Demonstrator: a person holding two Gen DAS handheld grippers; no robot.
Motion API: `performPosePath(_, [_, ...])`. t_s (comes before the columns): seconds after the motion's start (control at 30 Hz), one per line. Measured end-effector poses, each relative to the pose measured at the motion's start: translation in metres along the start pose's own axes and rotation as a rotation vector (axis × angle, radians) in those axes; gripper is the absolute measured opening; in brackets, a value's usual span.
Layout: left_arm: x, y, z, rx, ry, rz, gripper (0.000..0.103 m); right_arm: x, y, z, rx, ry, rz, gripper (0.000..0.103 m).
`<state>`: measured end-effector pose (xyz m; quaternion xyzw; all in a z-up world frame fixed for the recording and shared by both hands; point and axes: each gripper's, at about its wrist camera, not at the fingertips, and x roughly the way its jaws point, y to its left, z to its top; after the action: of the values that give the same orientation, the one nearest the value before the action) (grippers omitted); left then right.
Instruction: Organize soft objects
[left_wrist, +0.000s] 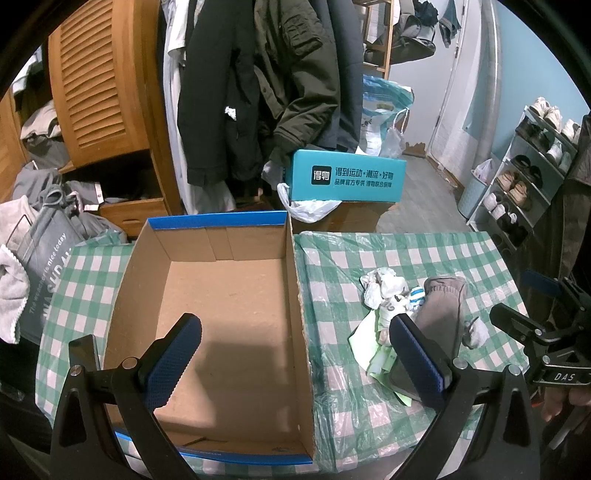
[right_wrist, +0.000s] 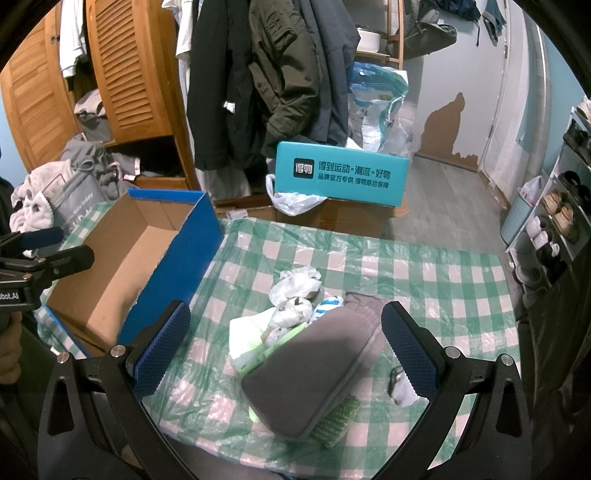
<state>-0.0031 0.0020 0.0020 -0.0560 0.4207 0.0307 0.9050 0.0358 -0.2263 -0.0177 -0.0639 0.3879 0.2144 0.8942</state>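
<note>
Right wrist view: the right tool (right_wrist: 286, 349) hangs wide open over the grey padded fabric pouch (right_wrist: 310, 373) near the surface's front edge. Left tool (left_wrist: 295, 363) gapes too, above the empty brown cardboard box (left_wrist: 221, 314). Nothing picked yet; next, close on the pouch.

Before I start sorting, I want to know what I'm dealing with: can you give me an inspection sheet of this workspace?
Surface: table under a green-checked cloth with clear plastic over it.
Job's things: open cardboard box, nothing seen inside; beside it a pile with a grey sock, crumpled white bags, a pale green packet and a green scrubber under the sock.
Clutter: small grey-white item apart from the pile.
Grippers: left tool open above the box wall; right tool open over the sock.
Cables: nothing seen.
Surroundings: hanging coats, teal box, shoe rack, wooden wardrobe.
</note>
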Motion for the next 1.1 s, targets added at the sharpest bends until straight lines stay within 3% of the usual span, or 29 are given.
performPosePath(1.1, [0.004, -0.005, -0.011, 0.007, 0.019, -0.011, 0.103, 0.006, -0.006, -0.003, 0.006, 0.008, -0.004, 0.102])
